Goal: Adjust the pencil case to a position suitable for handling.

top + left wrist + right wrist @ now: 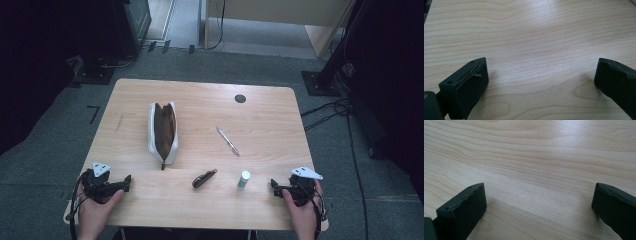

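Note:
An open pencil case [163, 131], pale outside and brown inside, lies lengthwise left of the table's middle. A silver pen [227, 140] rests at a slant to its right. Nearer the front lie a small dark oblong object [204, 178] and a little white tube with a green end [244, 179]. My left gripper [125, 183] rests at the front left corner, held in a hand and pointing right. My right gripper [275, 187] sits at the front right, pointing left toward the tube. Both stand open over bare wood, as seen between the left gripper [540, 72] jaws and the right gripper [539, 195] jaws.
The wooden table [200, 105] has a round black grommet [240, 98] near its far edge. Grey carpet surrounds it, with black stand bases at the far left and right and cables on the floor at the right.

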`<state>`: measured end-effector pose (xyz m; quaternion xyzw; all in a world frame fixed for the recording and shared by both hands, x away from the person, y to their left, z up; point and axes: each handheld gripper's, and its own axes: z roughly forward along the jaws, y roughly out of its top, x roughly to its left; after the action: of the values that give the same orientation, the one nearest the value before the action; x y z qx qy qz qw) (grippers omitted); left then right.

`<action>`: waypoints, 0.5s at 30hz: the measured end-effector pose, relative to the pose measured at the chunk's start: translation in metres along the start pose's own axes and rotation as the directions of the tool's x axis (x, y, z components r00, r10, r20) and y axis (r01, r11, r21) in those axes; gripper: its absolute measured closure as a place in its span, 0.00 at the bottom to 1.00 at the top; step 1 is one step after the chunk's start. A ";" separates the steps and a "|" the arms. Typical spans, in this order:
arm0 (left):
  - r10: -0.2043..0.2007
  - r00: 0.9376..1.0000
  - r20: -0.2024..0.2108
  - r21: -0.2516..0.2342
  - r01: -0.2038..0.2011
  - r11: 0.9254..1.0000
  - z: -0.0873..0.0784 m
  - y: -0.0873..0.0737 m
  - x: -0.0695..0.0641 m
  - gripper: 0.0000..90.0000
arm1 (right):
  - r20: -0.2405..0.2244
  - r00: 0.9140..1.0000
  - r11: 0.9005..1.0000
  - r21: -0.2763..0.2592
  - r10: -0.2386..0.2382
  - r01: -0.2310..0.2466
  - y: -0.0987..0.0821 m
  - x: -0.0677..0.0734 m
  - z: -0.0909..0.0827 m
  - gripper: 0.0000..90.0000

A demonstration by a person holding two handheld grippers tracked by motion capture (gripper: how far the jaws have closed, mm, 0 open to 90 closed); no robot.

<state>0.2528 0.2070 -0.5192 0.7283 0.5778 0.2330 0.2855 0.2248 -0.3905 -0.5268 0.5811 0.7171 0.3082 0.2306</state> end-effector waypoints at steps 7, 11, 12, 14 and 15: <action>0.004 1.000 0.004 0.001 -0.004 1.000 -0.001 -0.001 0.001 0.00 | -0.002 1.000 1.000 0.001 -0.002 0.002 0.000 0.000 0.000 0.00; -0.014 1.000 0.004 0.010 0.014 1.000 -0.002 0.000 0.003 0.00 | -0.020 0.999 1.000 -0.002 -0.025 0.025 0.000 0.004 0.000 0.00; -0.014 1.000 0.004 0.010 0.014 1.000 -0.002 0.000 0.003 0.00 | -0.020 0.999 1.000 0.000 -0.026 0.026 0.000 0.004 0.000 0.00; -0.020 1.000 0.003 0.008 0.020 1.000 -0.003 0.000 0.003 0.00 | -0.022 0.999 1.000 0.001 -0.024 0.024 0.000 0.005 0.000 0.00; -0.024 1.000 0.003 0.007 0.024 1.000 -0.004 0.000 0.004 0.00 | -0.021 0.999 1.000 0.000 -0.025 0.025 0.000 0.004 0.000 0.00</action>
<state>0.2515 0.2109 -0.5162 0.7227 0.5869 0.2264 0.2864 0.2243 -0.3861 -0.5267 0.5688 0.7267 0.3112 0.2270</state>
